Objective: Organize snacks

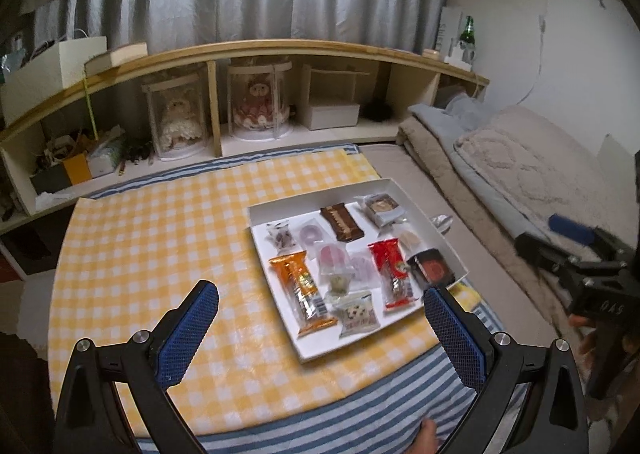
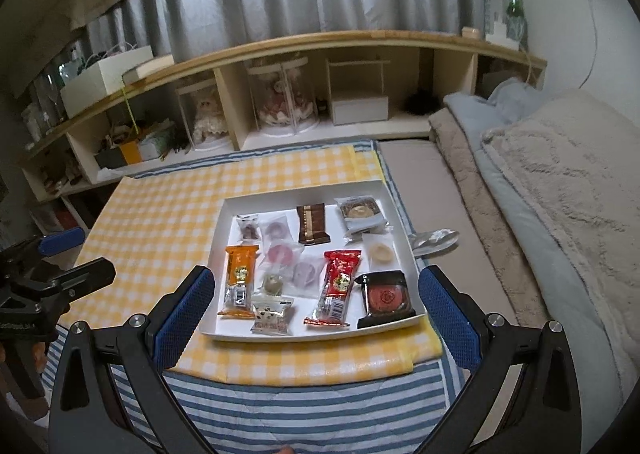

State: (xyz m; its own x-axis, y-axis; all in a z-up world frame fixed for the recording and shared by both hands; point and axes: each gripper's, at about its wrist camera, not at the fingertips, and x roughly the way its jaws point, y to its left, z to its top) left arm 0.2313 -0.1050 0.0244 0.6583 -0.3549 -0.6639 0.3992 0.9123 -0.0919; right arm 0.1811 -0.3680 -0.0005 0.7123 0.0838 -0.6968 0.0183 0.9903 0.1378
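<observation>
You held both grippers above the near edge of a yellow checked cloth (image 2: 160, 213) spread over a blue-striped blanket (image 2: 304, 406), with a shallow white tray (image 2: 304, 335) of snacks lying on the cloth before you. Your left gripper (image 1: 320, 328) had its jaws wide apart and empty, the tray sitting ahead and to its right. Your right gripper (image 2: 318, 318) was likewise spread and held nothing, its blue pads (image 2: 184, 318) framing the tray's near rim from above. Inside the tray, an orange wrapped bar (image 2: 239, 281) lay at the left and a red wrapped bar (image 2: 335, 286) right of centre, with a small white packet (image 2: 271, 316) at the near edge between them. A black boxed cake (image 2: 385, 298) filled the near right corner. A brown wrapped bar (image 2: 312, 222) and a clear-wrapped round pastry (image 2: 361, 213) lay along the far side. Several small clear pouches (image 2: 280, 252) clustered in the middle. A crumpled silver wrapper (image 2: 434, 240) lay just outside the tray on the right, on the beige mattress (image 2: 448, 189).
</observation>
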